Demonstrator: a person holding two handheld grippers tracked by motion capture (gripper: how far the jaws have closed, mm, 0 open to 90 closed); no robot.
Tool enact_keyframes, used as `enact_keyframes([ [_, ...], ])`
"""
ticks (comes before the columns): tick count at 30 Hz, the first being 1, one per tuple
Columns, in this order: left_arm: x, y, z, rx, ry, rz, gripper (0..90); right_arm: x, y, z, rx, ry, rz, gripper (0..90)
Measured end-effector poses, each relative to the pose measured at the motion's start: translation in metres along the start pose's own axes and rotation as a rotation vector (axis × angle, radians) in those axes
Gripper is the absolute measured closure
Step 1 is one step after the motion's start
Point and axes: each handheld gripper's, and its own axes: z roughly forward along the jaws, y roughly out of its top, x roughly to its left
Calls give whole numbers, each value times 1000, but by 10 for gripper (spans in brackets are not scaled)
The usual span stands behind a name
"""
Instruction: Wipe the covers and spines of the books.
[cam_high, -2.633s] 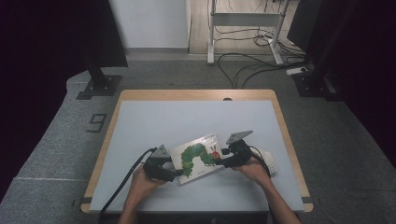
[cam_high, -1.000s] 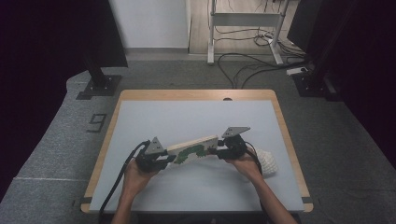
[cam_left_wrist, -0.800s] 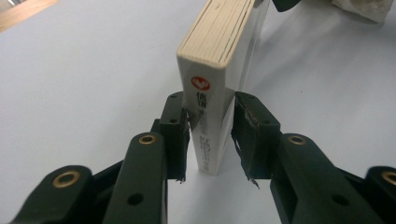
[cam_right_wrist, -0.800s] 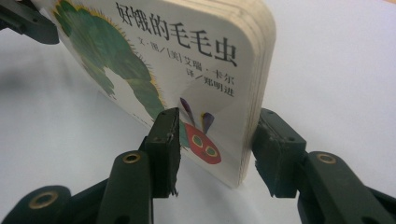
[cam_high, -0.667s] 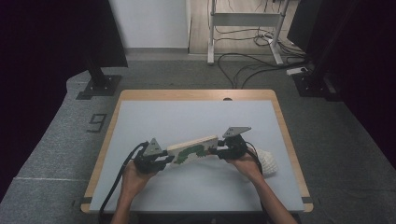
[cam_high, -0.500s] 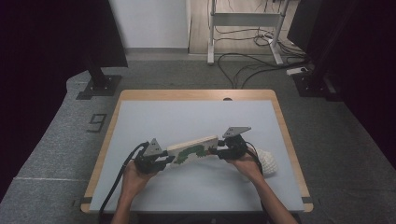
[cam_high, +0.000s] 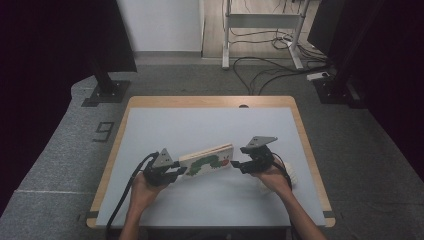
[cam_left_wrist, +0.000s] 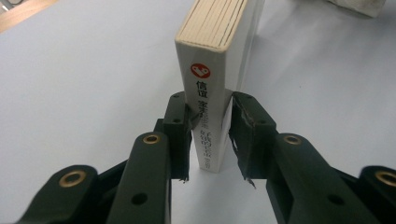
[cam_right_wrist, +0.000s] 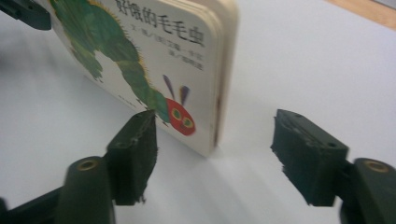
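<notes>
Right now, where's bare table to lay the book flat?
Far half of the table, between its back edge and the book, is bare. So is the near strip in front of the book, between the forearms. Crowded: the book's ends, with the left gripper clamped on the spine and the right gripper open, plus a white thing by the right hand.
</notes>
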Motion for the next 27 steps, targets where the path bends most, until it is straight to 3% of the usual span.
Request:
enact_keyframes([
  [10, 0, -1, 0, -7, -2, -1, 683, -13, -12, -34, 31, -76, 8, 184],
  [21, 1, -1, 0, -8, -5, -7, 683, -32, -38, -72, 57, -160, 45, 173],
  [27, 1, -1, 0, -8, -5, -8, 683, -40, -50, -83, 67, -186, 70, 172],
])
